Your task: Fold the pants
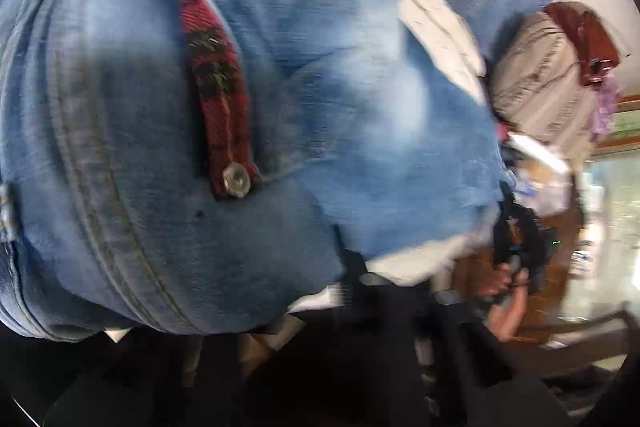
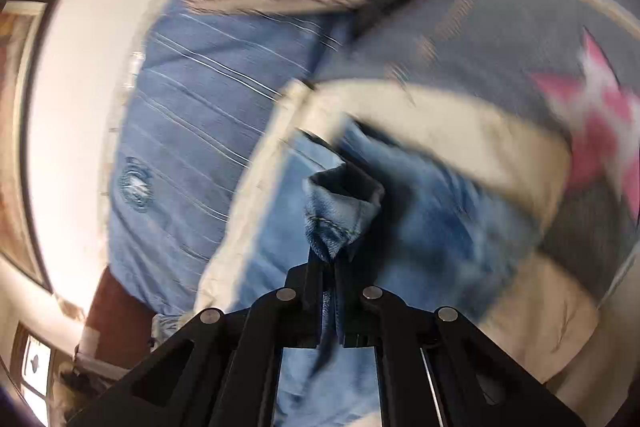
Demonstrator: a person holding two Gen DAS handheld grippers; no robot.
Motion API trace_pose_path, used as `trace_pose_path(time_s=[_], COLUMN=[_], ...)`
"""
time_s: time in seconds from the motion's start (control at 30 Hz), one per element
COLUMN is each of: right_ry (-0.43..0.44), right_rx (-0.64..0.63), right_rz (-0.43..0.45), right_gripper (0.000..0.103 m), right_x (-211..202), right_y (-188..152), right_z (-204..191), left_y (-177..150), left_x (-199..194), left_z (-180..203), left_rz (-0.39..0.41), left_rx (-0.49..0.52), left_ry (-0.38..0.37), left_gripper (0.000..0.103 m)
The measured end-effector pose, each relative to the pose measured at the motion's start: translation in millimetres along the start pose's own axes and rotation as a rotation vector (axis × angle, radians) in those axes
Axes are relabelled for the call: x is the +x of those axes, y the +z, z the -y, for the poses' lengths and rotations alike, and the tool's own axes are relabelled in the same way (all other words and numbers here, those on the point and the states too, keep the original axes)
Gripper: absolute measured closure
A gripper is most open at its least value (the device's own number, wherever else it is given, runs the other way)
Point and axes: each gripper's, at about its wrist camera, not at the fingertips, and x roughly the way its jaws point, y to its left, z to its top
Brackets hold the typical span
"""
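Light blue denim pants (image 1: 280, 87) fill the left wrist view, draped close over the lens, with a red plaid tab (image 1: 218, 79) and its clear button. The left gripper's fingers are hidden under the denim. In the right wrist view my right gripper (image 2: 329, 263) is shut on a bunched hem of the pants (image 2: 340, 211), the cloth hanging between the black fingers (image 2: 310, 279). The right gripper also shows in the left wrist view (image 1: 516, 251), held in a hand at the pants' far edge.
A cream bedspread (image 2: 440, 143) lies under the pants. A blue striped pillow (image 2: 192, 115) sits to the left, a grey blanket with a pink star (image 2: 596, 123) to the right. A pile of clothes (image 1: 544, 83) and wooden furniture (image 1: 560, 267) stand beyond.
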Motion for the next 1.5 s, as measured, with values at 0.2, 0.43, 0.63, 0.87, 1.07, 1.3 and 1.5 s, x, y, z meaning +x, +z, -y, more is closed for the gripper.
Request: trace_pose_path(time_s=[0.2, 0.43, 0.63, 0.87, 1.07, 1.3, 1.5], right_ry=[-0.087, -0.156, -0.298, -0.181, 0.046, -0.129, -0.107], right_rx=[-0.094, 0.047, 0.019, -0.339, -0.675, -1.082, -1.247], right_rz=[0.044, 0.009, 0.112, -0.042, -0.450, -0.707, -0.641], right_gripper=[0.099, 0.099, 0.075, 0.071, 0.057, 0.053, 0.101], right_x=[-43, -21, -60, -16, 137, 257, 255], right_y=[5, -18, -11, -24, -107, -198, -204], right_z=[13, 72, 47, -70, -204, -263, -285], left_y=[-24, -22, -40, -32, 34, 58, 75], left_x=[-4, 37, 6, -98, -110, -89, -87], left_z=[7, -26, -6, -22, -91, -121, -99], left_rz=[-0.017, -0.135, -0.114, 0.214, 0.320, 0.229, 0.203], left_rx=[0.073, -0.020, 0.175, 0.244, -0.097, -0.143, -0.049], left_ry=[-0.016, 0.022, 0.011, 0.032, 0.043, -0.016, -0.132], left_gripper=[0.088, 0.085, 0.076, 0.039, 0.033, 0.032, 0.081])
